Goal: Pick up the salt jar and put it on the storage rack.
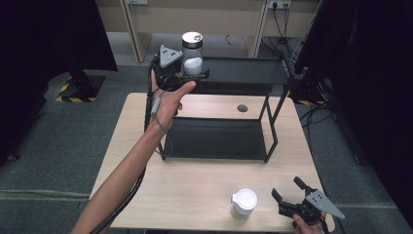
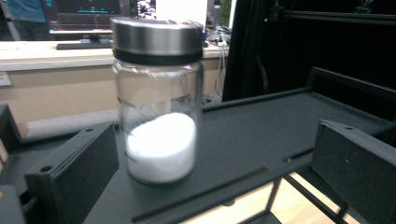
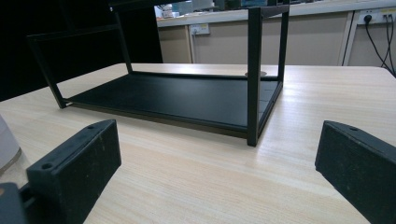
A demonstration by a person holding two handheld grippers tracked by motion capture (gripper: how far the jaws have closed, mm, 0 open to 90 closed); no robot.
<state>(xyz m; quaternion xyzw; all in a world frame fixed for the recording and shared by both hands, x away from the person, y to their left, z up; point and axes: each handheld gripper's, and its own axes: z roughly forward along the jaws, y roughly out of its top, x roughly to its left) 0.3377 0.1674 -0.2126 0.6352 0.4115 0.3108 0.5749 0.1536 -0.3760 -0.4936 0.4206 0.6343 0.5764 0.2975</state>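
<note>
A clear glass jar [image 1: 193, 54] with a metal lid and white powder inside stands upright at the left end of the top shelf [image 1: 248, 71] of a black rack. My left gripper [image 1: 194, 74] is open with a jaw on each side of the jar. In the left gripper view the jar [image 2: 159, 107] stands nearer the left jaw, and neither jaw presses it. My right gripper [image 1: 287, 187] is open and empty low over the table's front right, just right of a white lidded container [image 1: 244, 201]. In the right gripper view, that container's edge [image 3: 6, 144] shows at the far left.
The rack's lower shelf [image 1: 214, 139] lies bare on the wooden table [image 1: 195, 190], and in the right gripper view it [image 3: 173, 98] lies ahead. A round cable hole [image 1: 242, 108] sits behind the rack. Dark curtains and stands flank the table.
</note>
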